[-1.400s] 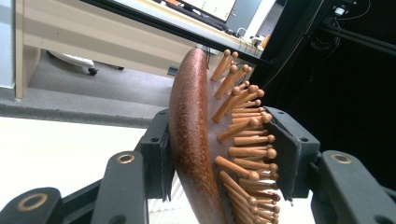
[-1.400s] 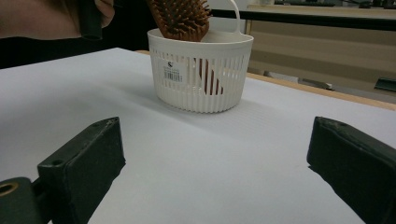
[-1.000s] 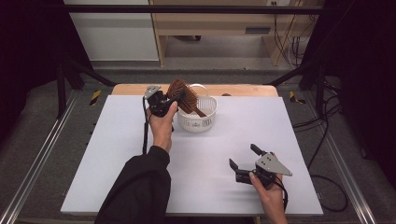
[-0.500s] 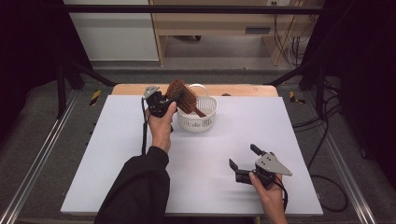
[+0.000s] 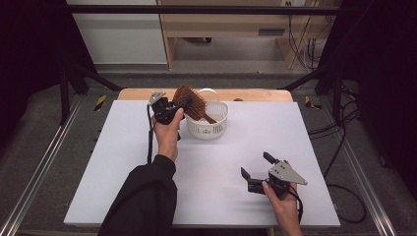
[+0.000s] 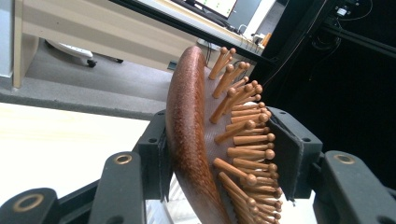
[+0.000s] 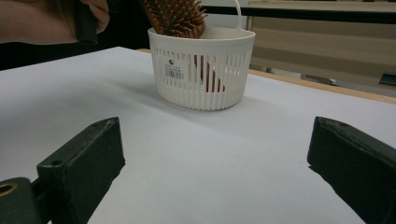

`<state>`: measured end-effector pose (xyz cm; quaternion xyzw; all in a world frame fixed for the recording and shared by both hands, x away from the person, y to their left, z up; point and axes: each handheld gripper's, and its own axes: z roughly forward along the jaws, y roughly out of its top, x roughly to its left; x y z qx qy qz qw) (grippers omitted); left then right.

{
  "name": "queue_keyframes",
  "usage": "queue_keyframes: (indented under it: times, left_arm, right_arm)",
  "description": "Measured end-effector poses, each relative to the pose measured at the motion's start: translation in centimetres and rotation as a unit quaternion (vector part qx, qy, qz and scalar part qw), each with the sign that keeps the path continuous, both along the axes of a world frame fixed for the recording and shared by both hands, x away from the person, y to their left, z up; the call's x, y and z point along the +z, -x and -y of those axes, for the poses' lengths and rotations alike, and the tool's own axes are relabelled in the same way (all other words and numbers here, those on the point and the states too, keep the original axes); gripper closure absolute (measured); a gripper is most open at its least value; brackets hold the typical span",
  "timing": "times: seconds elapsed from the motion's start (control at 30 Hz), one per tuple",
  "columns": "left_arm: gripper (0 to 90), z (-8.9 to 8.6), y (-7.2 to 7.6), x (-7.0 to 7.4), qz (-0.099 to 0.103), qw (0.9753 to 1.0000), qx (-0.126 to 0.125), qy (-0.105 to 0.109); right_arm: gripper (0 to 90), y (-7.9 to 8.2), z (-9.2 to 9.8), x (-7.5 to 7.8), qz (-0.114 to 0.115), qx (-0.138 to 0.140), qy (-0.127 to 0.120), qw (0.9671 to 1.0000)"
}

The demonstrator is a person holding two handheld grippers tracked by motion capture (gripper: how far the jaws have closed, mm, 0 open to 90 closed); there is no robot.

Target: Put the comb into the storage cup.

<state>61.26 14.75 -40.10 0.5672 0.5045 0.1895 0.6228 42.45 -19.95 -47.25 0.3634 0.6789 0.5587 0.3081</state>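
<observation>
A brown wooden hairbrush leans with its handle down inside a small white slatted basket near the table's far edge. My left gripper is shut on the brush head, its jaws pressing the smooth back and the bristle side of the hairbrush. My right gripper is open over the near right of the table, nothing between its jaws. From the right gripper view the basket stands ahead with the hairbrush sticking out of its top.
The table has a white top with a wooden strip along its far edge. Black frame rails and cables run around the table. A wooden cabinet stands behind.
</observation>
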Motion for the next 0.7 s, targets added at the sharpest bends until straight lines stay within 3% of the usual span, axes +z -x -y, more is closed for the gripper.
queue_keyframes:
  times: [0.7]
  left_arm:
    - [45.2,-0.52,-0.08,-0.36,-0.007,1.0,0.0,0.002]
  right_arm:
    - [3.8,0.01,-0.1,-0.04,-0.002,0.002,-0.001,1.0]
